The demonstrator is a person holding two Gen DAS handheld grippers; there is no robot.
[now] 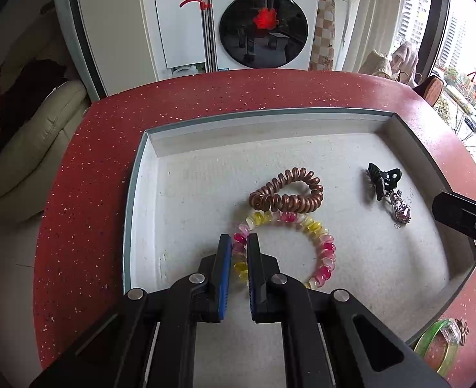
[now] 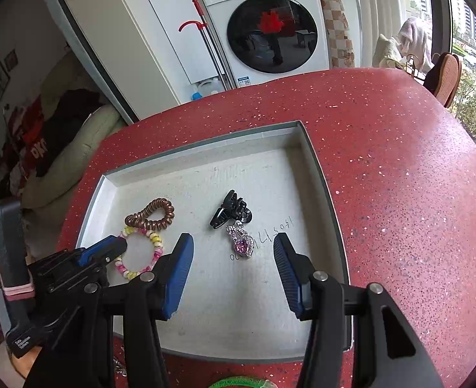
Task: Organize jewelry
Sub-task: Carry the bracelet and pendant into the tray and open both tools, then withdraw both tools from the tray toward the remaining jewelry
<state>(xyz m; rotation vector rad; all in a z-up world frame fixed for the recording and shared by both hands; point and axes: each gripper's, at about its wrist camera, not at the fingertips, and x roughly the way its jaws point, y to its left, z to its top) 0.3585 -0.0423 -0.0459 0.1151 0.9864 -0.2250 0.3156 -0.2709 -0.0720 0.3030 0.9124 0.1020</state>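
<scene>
My left gripper (image 1: 238, 242) is pinched shut on the pink-yellow translucent coil hair tie (image 1: 322, 252) inside the shallow white tray (image 1: 147, 200). Right gripper (image 2: 233, 244) is approx half open, empty, w/ the pink heart rhinestone pendant (image 2: 242, 242) lying below.

Far half of tray (image 2: 322, 174) floor bare, free for my reach. Brown hair tie (image 2: 150, 215), beaded bracelet (image 2: 140, 252), black clip (image 2: 229, 215), pendant (image 2: 242, 242) crowd the near middle. Raised tray walls block sideways entry. Red counter (image 2: 399, 161) right of tray bare.
</scene>
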